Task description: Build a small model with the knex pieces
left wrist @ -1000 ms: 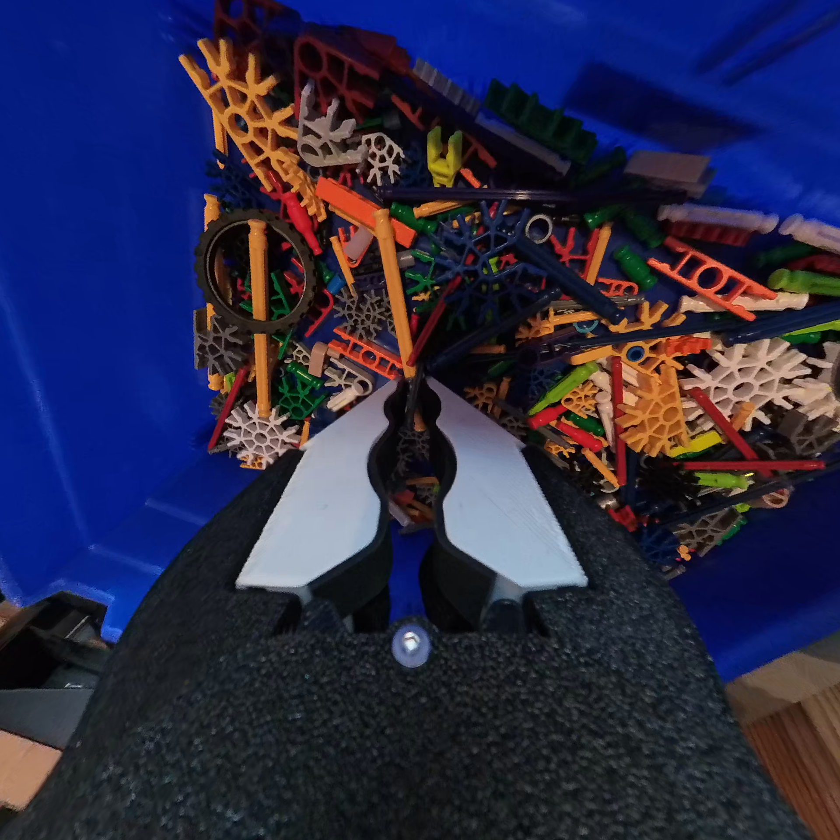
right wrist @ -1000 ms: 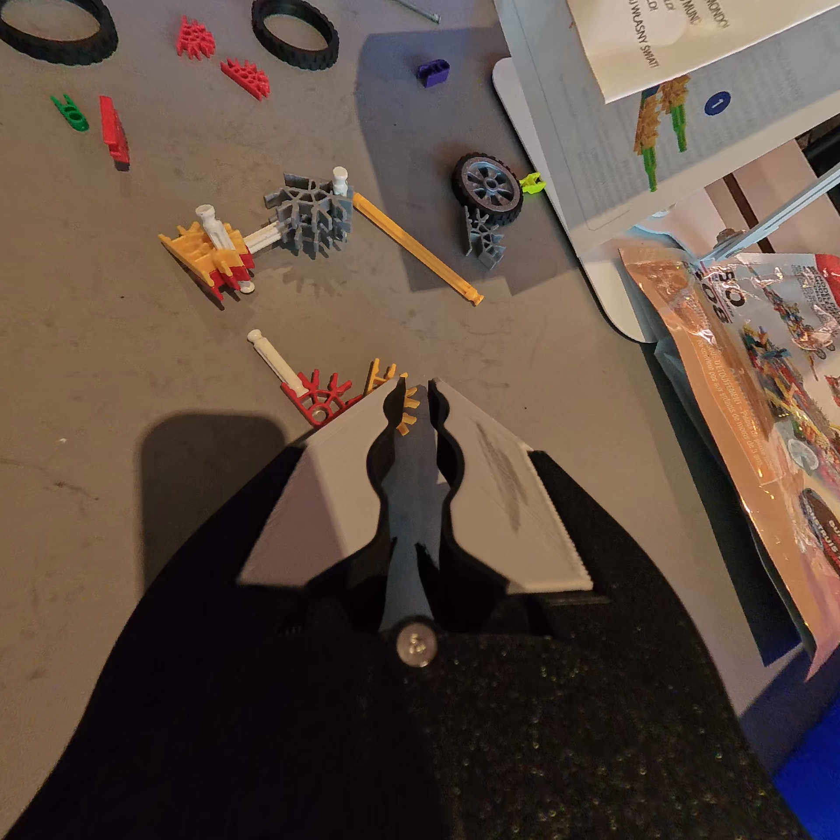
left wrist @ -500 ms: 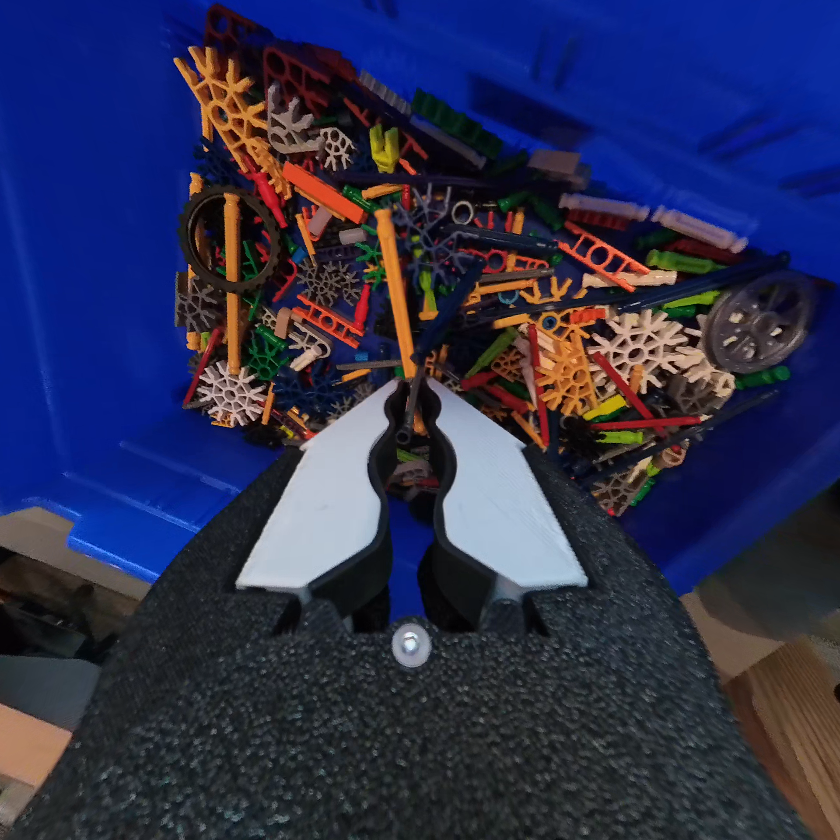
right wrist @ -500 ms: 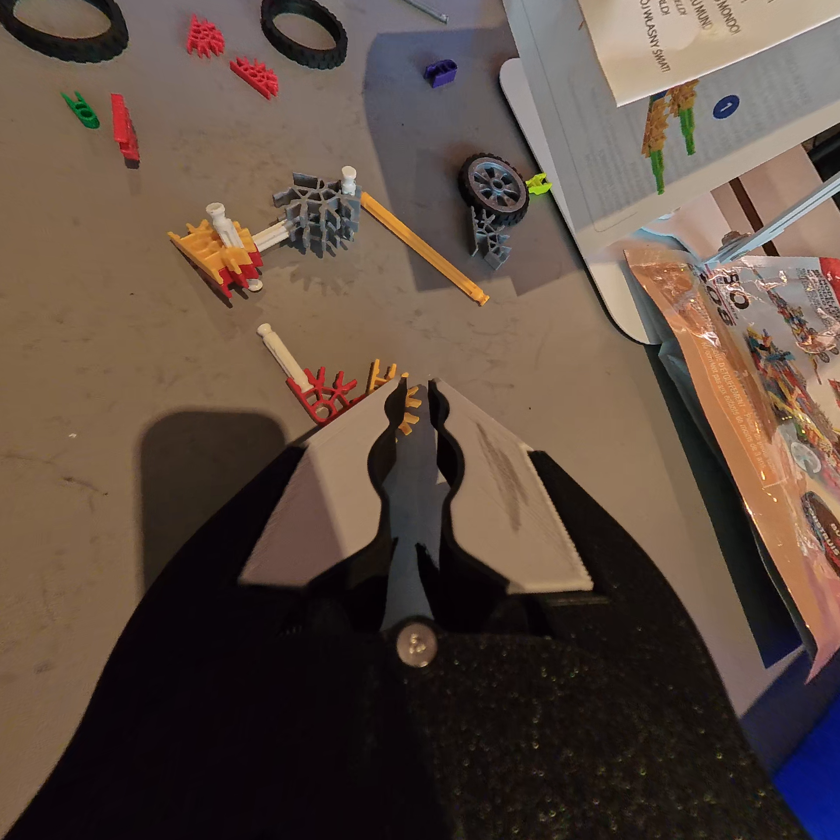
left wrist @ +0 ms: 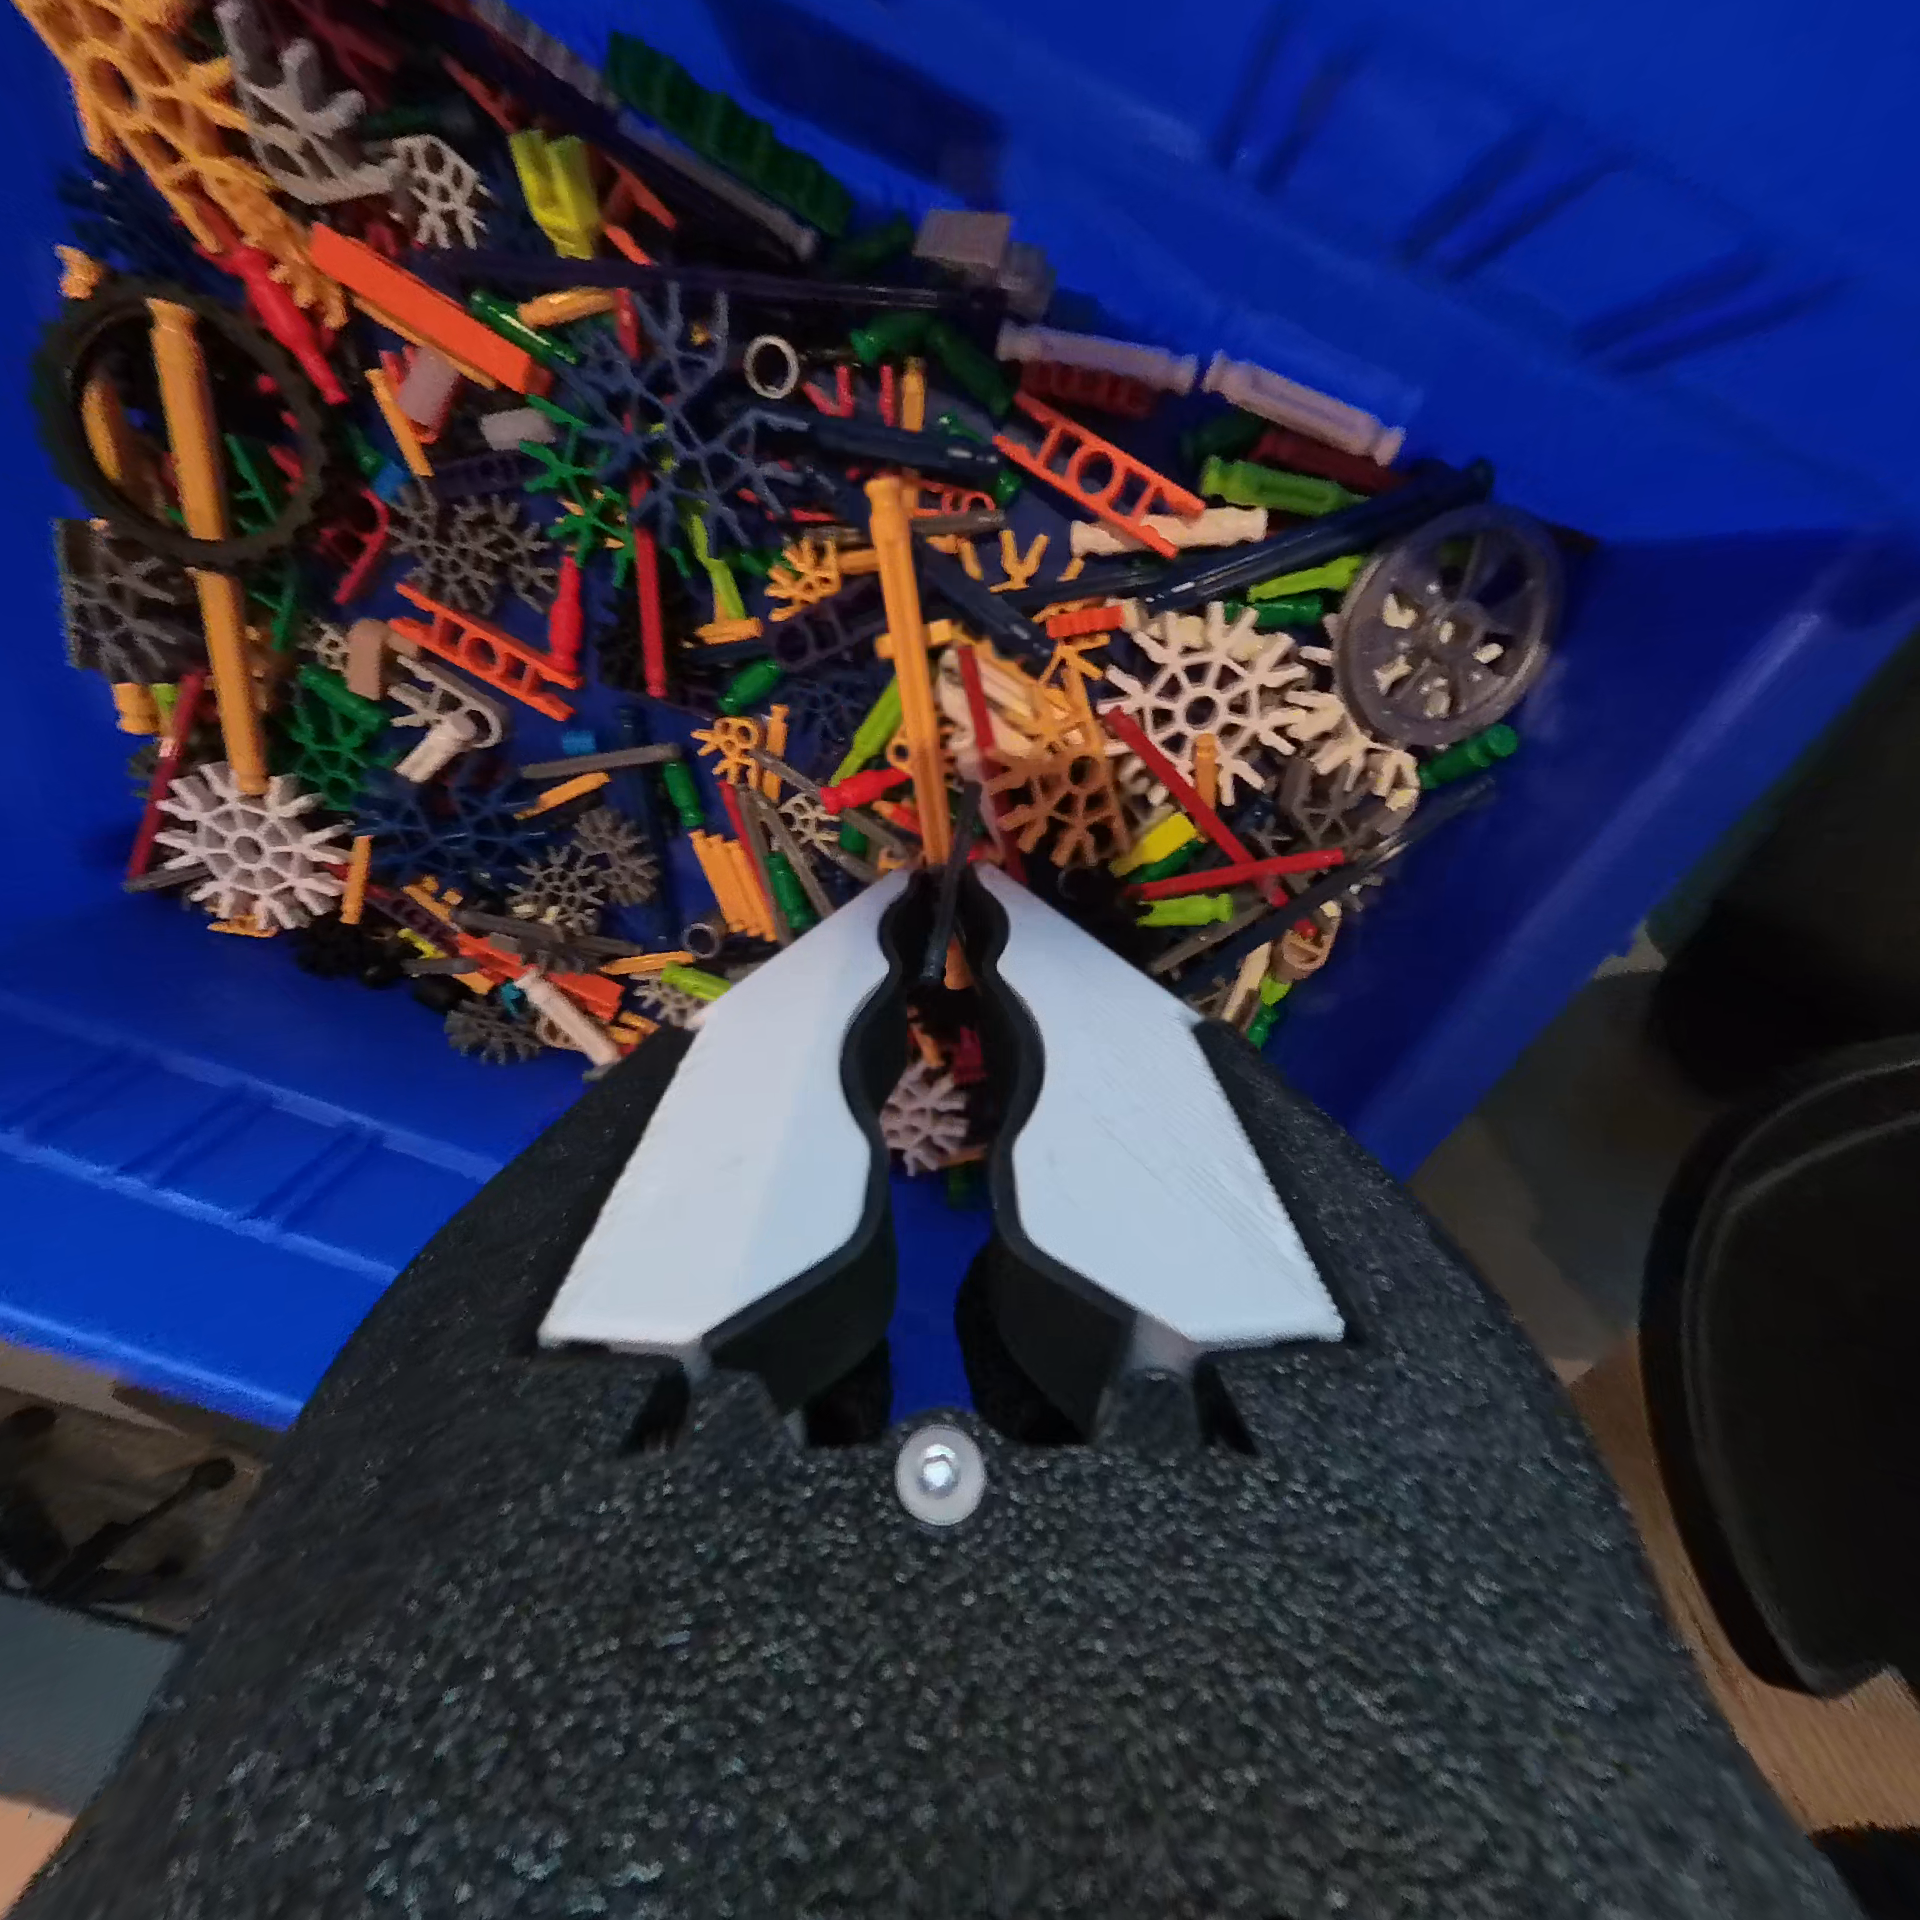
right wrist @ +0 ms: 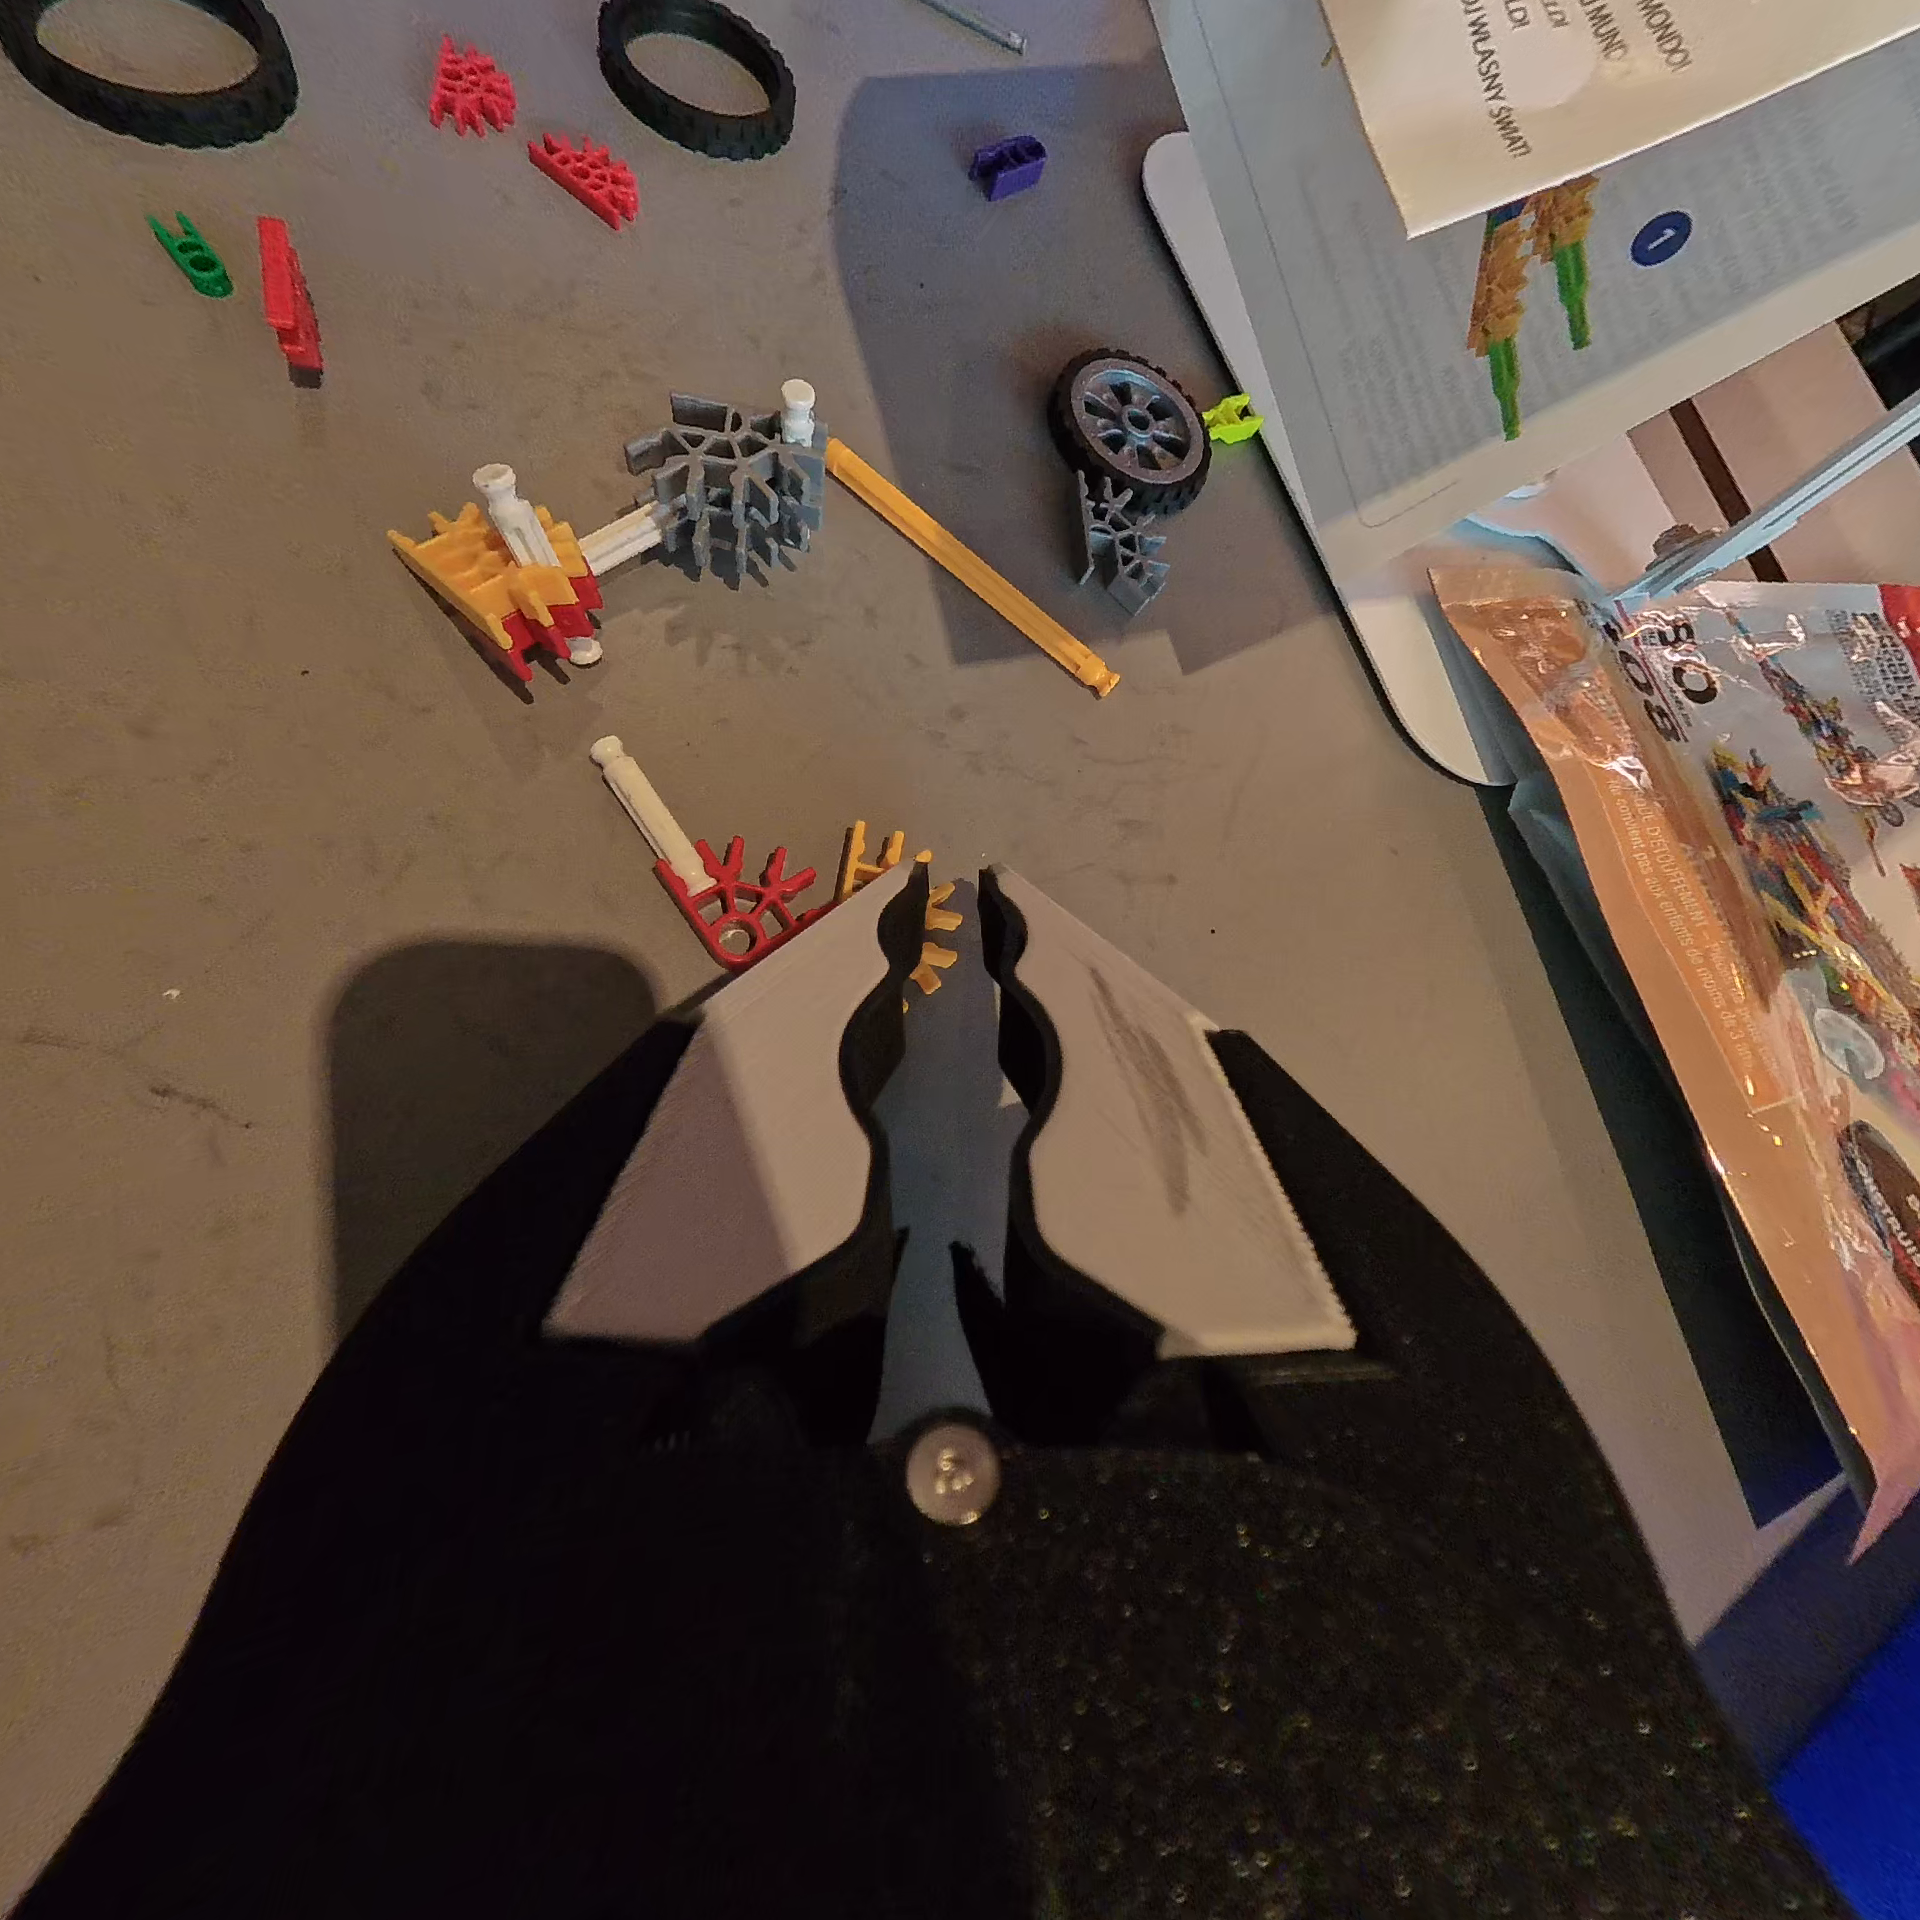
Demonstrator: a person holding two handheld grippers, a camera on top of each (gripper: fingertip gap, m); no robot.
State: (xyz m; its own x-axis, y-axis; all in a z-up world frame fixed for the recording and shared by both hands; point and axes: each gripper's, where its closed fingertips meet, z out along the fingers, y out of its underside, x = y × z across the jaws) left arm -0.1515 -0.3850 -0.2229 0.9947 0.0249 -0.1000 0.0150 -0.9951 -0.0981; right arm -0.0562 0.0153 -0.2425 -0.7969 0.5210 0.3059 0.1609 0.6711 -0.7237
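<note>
In the left wrist view my left gripper (left wrist: 945, 883) is shut on a long orange rod (left wrist: 909, 665) that sticks out ahead of the tips. A thin dark rod also sits between the jaws. It hangs over a blue bin (left wrist: 1351, 208) full of mixed plastic rods and snowflake connectors. In the right wrist view my right gripper (right wrist: 951, 868) is low over a grey table. Its jaws are nearly closed on a yellow connector (right wrist: 935, 925). That connector joins a red connector (right wrist: 743, 904) with a white rod (right wrist: 644, 800).
On the table lie a grey, yellow and red sub-assembly (right wrist: 717, 499), a yellow rod (right wrist: 966, 561), a small wheel (right wrist: 1132, 426), two black tyres (right wrist: 696, 78), a booklet (right wrist: 1455, 260) and a foil bag (right wrist: 1714, 883). A grey wheel (left wrist: 1449, 634) lies in the bin. A black chair (left wrist: 1787, 1351) stands to the right. To reach the grey wheel (left wrist: 1449, 634) in a straight line is about 9 centimetres for my left fingers, about 35 centimetres for my right.
My left gripper has lifted and drawn back over the bin with the orange rod still in it, and the pile has slid left in view. The right gripper has barely moved.
</note>
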